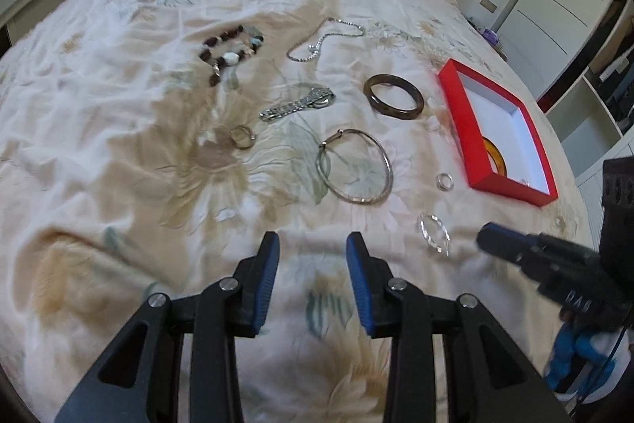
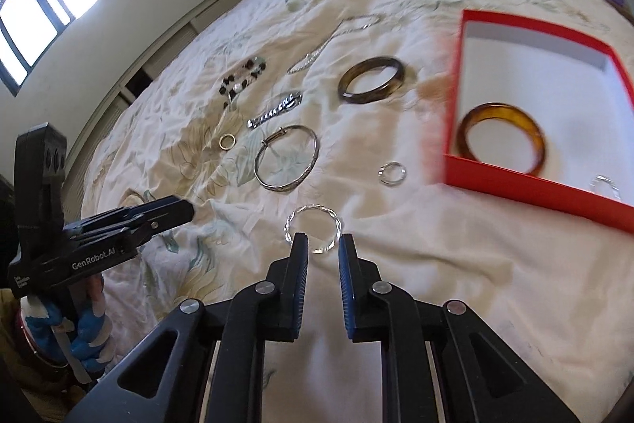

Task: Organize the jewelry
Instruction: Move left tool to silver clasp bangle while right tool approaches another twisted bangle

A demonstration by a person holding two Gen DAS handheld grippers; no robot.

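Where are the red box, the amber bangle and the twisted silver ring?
Red box (image 2: pixel 515 191): right wrist view, near wall.
Amber bangle (image 2: pixel 473 115): right wrist view, left rim, inside the box.
Twisted silver ring (image 2: pixel 315 211): right wrist view, far rim.

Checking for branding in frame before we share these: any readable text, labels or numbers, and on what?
"GenRobot.AI": white print on the side of the left gripper, seen in the right wrist view.
Small white print on the same gripper's rear body: too small to read.
Letters on the right gripper, left wrist view: blurred, unreadable.
Nothing readable on the red box or the jewelry.
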